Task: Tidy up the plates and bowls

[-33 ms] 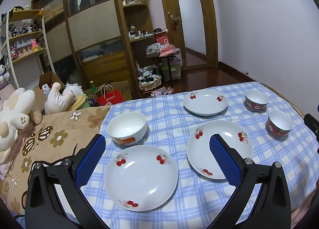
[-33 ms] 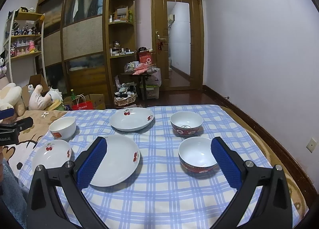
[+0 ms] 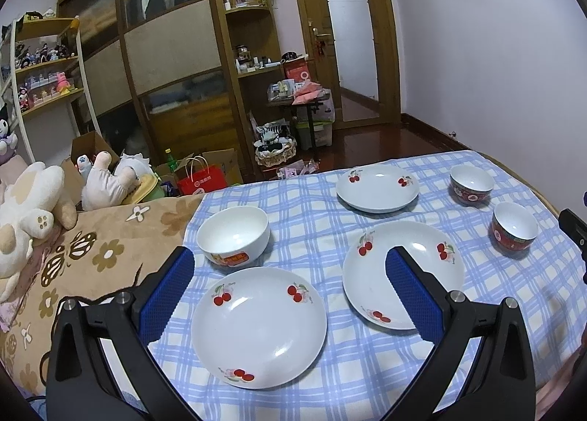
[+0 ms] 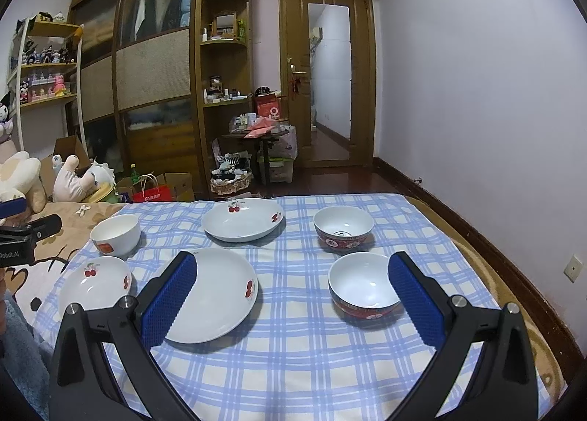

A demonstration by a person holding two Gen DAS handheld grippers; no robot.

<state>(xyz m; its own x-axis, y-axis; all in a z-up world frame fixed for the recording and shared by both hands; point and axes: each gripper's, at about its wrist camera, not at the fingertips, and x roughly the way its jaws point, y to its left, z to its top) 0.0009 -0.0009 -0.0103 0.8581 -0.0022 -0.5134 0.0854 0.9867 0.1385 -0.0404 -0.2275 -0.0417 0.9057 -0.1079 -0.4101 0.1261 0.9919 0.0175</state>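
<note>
1. Nothing differs from the earlier frames: every dish and both tools sit where they did.
2. The left gripper [image 3: 290, 289] hangs wide open and empty above the near white cherry-printed plate [image 3: 258, 325].
3. The right gripper [image 4: 292, 296] is likewise spread wide, holding nothing, between the middle cherry plate [image 4: 216, 292] and the near red-sided bowl [image 4: 361, 283].
4. On the blue checked cloth [image 4: 293, 355] also stand the far cherry plate [image 4: 243, 219], the far red bowl [image 4: 343, 224] and the plain white bowl [image 4: 115, 232], all apart.

Home bedroom: wooden wardrobe [image 4: 146, 65], plush toys [image 3: 33, 200], toy shelf [image 4: 47, 65]
</note>
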